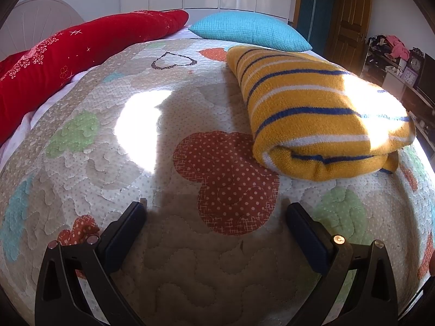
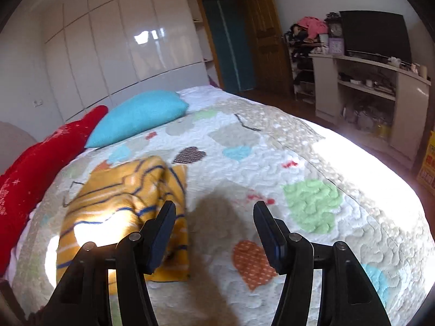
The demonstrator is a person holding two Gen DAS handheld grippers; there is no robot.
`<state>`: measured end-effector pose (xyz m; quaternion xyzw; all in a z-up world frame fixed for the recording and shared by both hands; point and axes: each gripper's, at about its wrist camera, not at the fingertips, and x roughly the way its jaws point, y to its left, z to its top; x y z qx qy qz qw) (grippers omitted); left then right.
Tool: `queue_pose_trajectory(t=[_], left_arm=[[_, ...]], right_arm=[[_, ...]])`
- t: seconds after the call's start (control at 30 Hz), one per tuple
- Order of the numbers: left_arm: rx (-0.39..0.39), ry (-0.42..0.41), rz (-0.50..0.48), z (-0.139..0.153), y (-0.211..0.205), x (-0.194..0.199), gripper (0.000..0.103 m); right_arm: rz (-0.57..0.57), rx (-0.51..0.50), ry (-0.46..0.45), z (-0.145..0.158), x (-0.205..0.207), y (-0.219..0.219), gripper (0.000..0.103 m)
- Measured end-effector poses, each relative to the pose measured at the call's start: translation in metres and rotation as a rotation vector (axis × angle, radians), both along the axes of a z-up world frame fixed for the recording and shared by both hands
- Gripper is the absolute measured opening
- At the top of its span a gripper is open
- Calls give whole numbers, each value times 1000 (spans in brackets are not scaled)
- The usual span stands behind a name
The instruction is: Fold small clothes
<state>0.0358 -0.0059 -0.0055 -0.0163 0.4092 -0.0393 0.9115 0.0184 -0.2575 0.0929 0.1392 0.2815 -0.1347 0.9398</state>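
the yellow striped knit (image 1: pixel 320 114) lies folded into a thick bundle on the quilted bed cover (image 1: pixel 163 125), ahead of the left tongs (image 1: pixel 216 207) and off to their right, well clear of both black fingers (image 1: pixel 130 225). those left tongs are spread wide with only the patchwork quilt between them, gripping nothing. seen from the other side, the same yellow striped knit (image 2: pixel 119 212) sits ahead and to the left of the right tongs (image 2: pixel 214 209), its near edge passing behind the left finger (image 2: pixel 160 233); whether that finger touches the cloth i cannot tell. the right tongs are also parted, with bare quilt and a shadow in the gap, nothing in their grip. further off beyond the tongs, a blue pillow (image 2: pixel 141 116) and a red pillow (image 2: pixel 40 163) rest near the head of the bed, with white wardrobe doors (image 2: pixel 108 49) behind them
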Motion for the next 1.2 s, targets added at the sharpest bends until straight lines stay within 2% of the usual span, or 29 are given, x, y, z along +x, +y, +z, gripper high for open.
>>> queue_pose_trajectory(t=[0.1,0.2,0.3,0.4,0.47,0.67,0.73,0.8,0.9,0.93,1.0,1.07,1.13,1.2], left_arm=[[-4,-3,-1,0,1,0,103],[-4,-3,-1,0,1,0,103],[-5,-3,-1,0,1,0,103],[-6,-4,-2,0,1,0,103],[-8,-4,-4,0,1,-1,103],[-12,-6,-6,0,2,0,103],[-14,-6,-7,0,2,0,103],[-16,-6,-7,0,2,0,103],[-20,-7,-9,0,3,-1,103],[-22,-8,-9,0,3,0,103],[-24,-9,-9,0,3,-1,103],[-24,-9,-10,0,4,-1,103],[-26,-10,-10,0,4,-1,103],[-28,-11,-11,0,4,-2,103]], right_arm=[[174,-40,4,14,29,34,63],[339,-68,20,20,66,71,49],[422,-133,67,12,101,100,48],[419,-153,183,-26,122,105,48],[412,-151,181,-46,112,96,48],[391,-180,160,-46,69,80,49],[399,-160,162,-46,59,72,49],[406,-159,178,-43,52,68,49],[400,-211,230,-36,42,70,51],[380,-236,231,-29,40,70,55],[354,-255,178,-10,39,69,56],[346,-234,125,12,50,68,57],[361,-181,114,25,73,71,57],[407,-126,125,27,101,78,57]])
